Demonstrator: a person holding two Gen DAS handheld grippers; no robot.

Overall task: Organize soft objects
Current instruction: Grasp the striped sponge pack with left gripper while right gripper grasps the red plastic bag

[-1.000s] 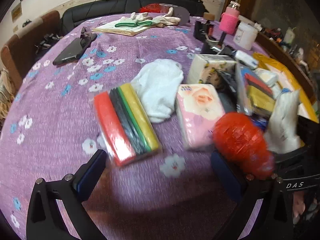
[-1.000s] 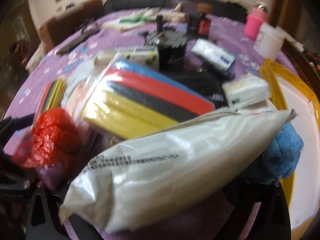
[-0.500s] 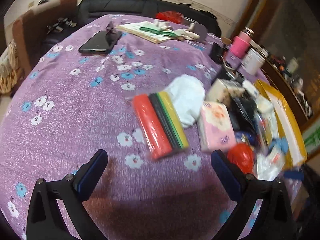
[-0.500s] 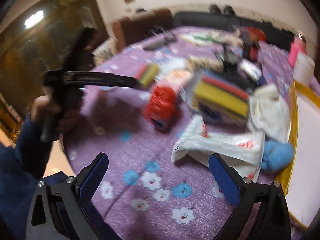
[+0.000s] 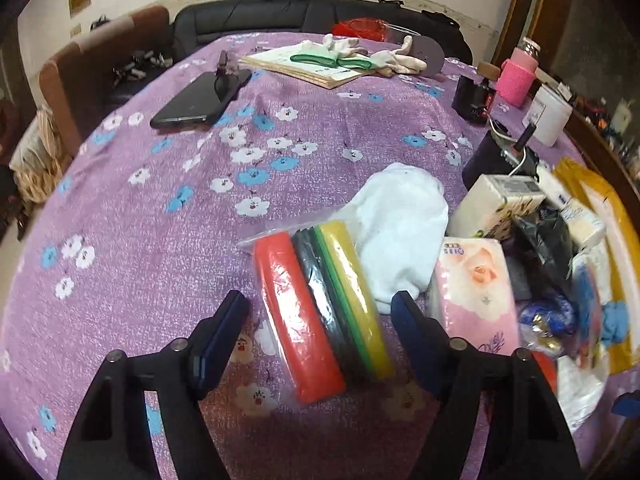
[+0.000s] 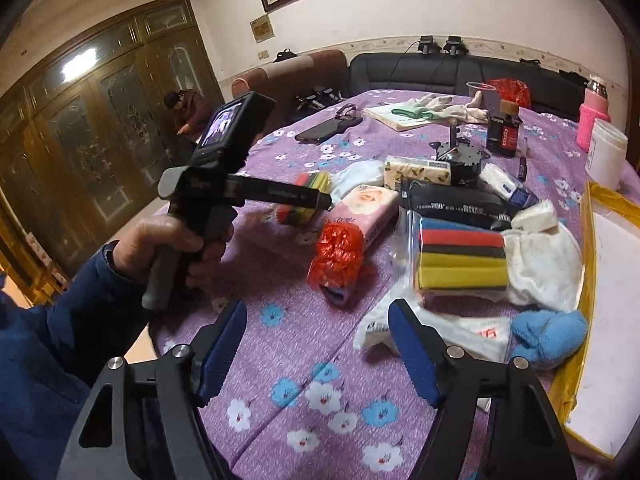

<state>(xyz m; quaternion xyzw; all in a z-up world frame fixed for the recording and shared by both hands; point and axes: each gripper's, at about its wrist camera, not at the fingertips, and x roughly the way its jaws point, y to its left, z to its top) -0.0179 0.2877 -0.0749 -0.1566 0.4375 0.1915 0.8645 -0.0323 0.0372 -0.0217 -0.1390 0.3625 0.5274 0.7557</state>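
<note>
In the left wrist view, the left claw (image 5: 318,322) is at 6 o'clock, its jaws closing, spread on either side of the near end of a clear bag of coloured sponge strips (image 5: 320,312). The bag lies between the blue pads, but they do not press on it. It rests flat on the purple flowered tabletop (image 5: 160,240), running from 6 toward 12 o'clock. Just beyond it at 1 o'clock lies a white cloth (image 5: 404,228), touching the bag's far end. At 3 o'clock a pink tissue pack (image 5: 476,288) sits just beside the cloth, and a patterned tissue pack (image 5: 500,204) sits behind it. Far off at 11 o'clock lies a black phone (image 5: 200,100), and at 12 o'clock a pair of pale gloves (image 5: 360,50) rests on a paper pad.

In the right wrist view, the right claw (image 6: 318,354) is at 6 o'clock, also closing, with only bare tabletop between its pads. At 3 o'clock, near the right pad, lies a white plastic packet (image 6: 464,332), and a blue fluffy cloth (image 6: 552,338) touches it. At 1 o'clock a second bag of thick coloured sponges (image 6: 460,260) leans against a white towel (image 6: 548,264). At 12 o'clock a red plastic bag (image 6: 340,254) sits against the pink tissue pack. At 9 o'clock a hand (image 6: 168,248) in a dark blue sleeve grips the handle of the left claw, which points toward the strip bag.
</note>
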